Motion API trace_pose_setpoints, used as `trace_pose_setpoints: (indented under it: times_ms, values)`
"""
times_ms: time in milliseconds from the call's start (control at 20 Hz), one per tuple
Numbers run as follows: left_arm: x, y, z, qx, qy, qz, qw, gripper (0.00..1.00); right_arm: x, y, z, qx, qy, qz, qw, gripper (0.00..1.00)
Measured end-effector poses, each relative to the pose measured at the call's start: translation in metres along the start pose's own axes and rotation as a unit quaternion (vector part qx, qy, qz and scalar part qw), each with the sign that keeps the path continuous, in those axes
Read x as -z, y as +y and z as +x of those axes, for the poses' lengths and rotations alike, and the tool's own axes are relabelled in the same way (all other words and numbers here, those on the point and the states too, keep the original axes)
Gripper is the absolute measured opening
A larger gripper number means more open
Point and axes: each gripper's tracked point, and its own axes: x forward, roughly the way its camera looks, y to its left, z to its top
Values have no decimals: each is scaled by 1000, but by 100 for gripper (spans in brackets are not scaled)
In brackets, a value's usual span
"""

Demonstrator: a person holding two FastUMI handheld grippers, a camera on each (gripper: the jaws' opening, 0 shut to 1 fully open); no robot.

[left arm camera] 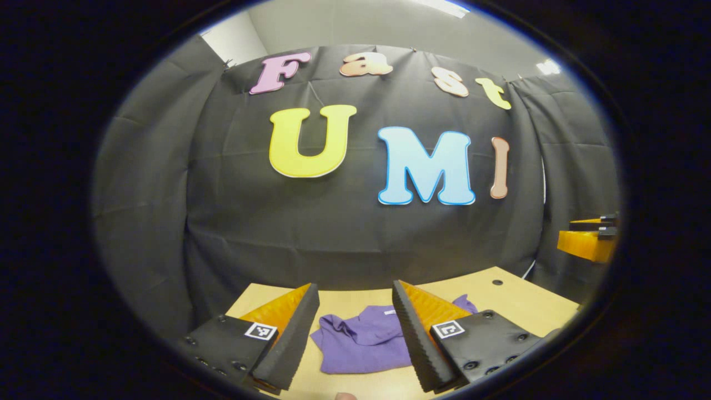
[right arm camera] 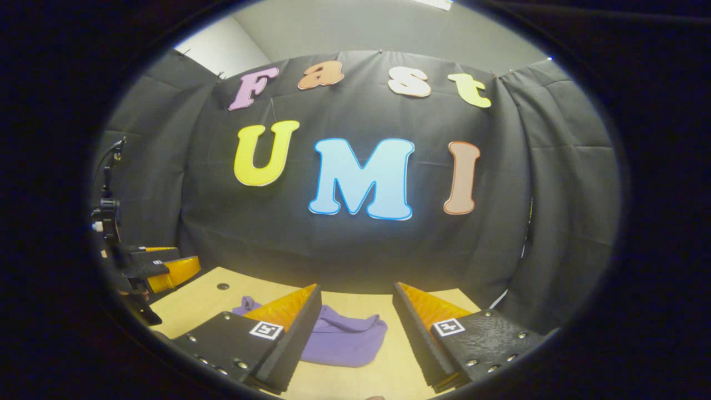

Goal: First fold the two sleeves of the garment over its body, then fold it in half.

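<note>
The garment (left arm camera: 361, 344) lies bunched on the counter (left arm camera: 516, 300), below both tongs. Left tongs (left arm camera: 355, 333) and right tongs (right arm camera: 355, 333) gape wide, empty. Soft, light cloth, likely to slump: pinch each sleeve at its cuff

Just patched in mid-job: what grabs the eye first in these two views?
The purple garment lies crumpled on the light wooden table, framed between the open fingers of the left gripper. In the right gripper view it sits low and left of centre, with the right gripper open above the table. Neither gripper touches the cloth.
</note>
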Motion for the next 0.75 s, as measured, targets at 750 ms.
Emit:
trace_pose_setpoints:
  times_ms: [750]
  values:
    - [-9, -47, -88, -17, -24, -4, 1000, 85, 11, -24, -53, -15, -13, 10, 1000, 83]
